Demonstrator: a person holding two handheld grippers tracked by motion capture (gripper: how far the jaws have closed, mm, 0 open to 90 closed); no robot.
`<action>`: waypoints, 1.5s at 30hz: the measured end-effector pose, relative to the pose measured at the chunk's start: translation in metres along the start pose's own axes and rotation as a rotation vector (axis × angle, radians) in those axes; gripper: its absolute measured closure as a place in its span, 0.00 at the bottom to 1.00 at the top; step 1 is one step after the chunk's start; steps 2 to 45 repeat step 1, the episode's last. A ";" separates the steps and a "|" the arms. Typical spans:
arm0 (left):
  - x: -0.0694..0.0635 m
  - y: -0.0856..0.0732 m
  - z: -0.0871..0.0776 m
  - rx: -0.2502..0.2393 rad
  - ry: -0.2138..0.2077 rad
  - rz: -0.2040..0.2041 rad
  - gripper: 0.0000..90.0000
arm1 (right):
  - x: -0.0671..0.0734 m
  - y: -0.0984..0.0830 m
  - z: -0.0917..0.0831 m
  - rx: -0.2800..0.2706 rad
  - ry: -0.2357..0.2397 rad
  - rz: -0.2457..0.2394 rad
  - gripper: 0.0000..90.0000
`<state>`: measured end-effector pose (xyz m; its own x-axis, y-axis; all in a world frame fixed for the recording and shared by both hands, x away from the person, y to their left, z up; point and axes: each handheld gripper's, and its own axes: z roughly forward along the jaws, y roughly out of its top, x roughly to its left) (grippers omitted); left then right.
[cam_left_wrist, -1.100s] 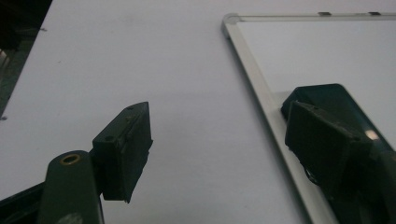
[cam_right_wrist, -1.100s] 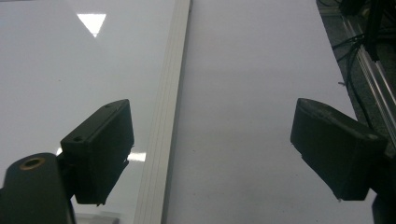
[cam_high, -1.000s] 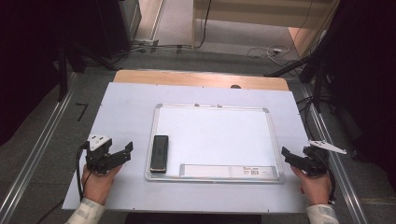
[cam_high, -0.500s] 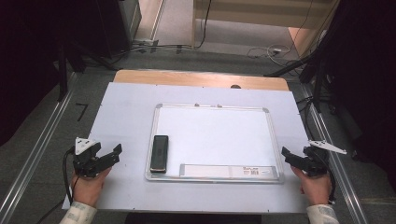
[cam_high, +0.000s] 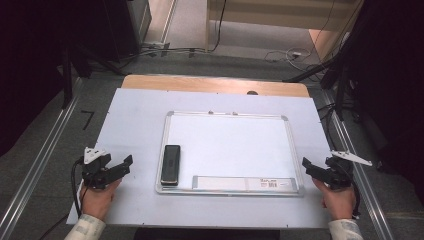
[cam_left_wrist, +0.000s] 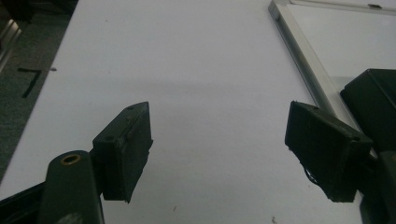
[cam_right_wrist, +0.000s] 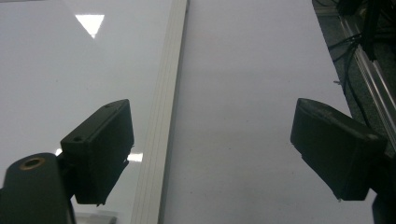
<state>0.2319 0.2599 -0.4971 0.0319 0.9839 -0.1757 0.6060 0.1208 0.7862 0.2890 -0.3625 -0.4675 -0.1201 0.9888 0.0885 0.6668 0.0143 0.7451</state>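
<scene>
Two tools: left tool and right tool, each held low at its own side of the surface, both with the jaws spread wide and nothing between them.
Left tool: released; in the left gripper view its pads stand far apart over bare surface, and the eraser is just beside the far pad.
Right tool: released; in the right gripper view the board frame passes between its pads, but they do not touch it.
Eraser: the black eraser lies flat on the left part of the whiteboard, near the bottom-left corner, close to the left tool but apart from it.
Board: it looks clean and white; I see no marks on it from the high view.
Progress: I judge the work is either at its very start or already finished, since no tool holds anything and the eraser lies untouched.
Left to do: if wiping is meant, the eraser must first be grasped.
Hard to see: the label strip along the bottom edge is too small to read; faint marks could be lost in the glare on the board.
Cut off: the eraser is cut by the frame edge in the left gripper view.
</scene>
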 end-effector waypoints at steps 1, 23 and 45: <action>-0.002 -0.001 0.003 0.011 0.001 0.010 0.26 | 0.000 0.000 0.000 -0.001 0.000 0.001 0.13; -0.002 -0.001 0.003 0.011 0.001 0.010 0.26 | 0.000 0.000 0.000 -0.001 0.000 0.001 0.13; -0.002 -0.001 0.003 0.011 0.001 0.010 0.26 | 0.000 0.000 0.000 -0.001 0.000 0.001 0.13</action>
